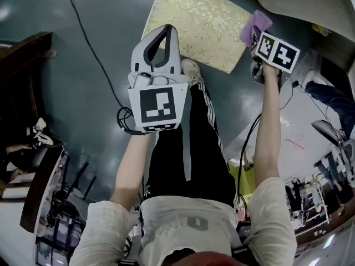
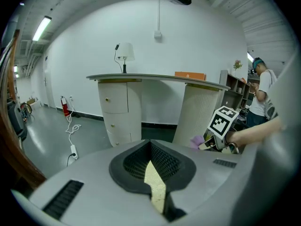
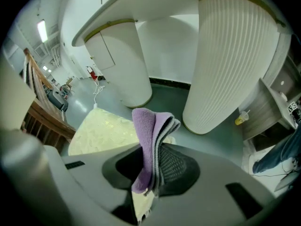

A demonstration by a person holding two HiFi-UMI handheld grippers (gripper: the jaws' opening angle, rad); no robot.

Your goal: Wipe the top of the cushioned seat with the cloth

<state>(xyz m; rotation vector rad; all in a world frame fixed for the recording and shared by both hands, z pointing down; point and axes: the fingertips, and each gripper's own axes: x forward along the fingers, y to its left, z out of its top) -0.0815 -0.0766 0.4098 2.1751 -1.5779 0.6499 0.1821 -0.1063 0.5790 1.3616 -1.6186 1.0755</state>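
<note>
My right gripper [image 3: 153, 175] pinches the cloth [image 3: 148, 131], soft and floppy, mid-fold; left gripper [image 1: 165, 31] closed, empty, over seat [image 1: 194, 15].

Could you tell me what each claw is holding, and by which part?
The right claw pinches the folded purple cloth near its lower end; the left claw, jaws together, holds nothing.

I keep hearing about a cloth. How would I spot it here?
Find the pale gold patterned cushioned seat on the dark floor. Near its right corner, the right gripper pinches the cloth: a small folded lilac towel, the only purple thing there.
</note>
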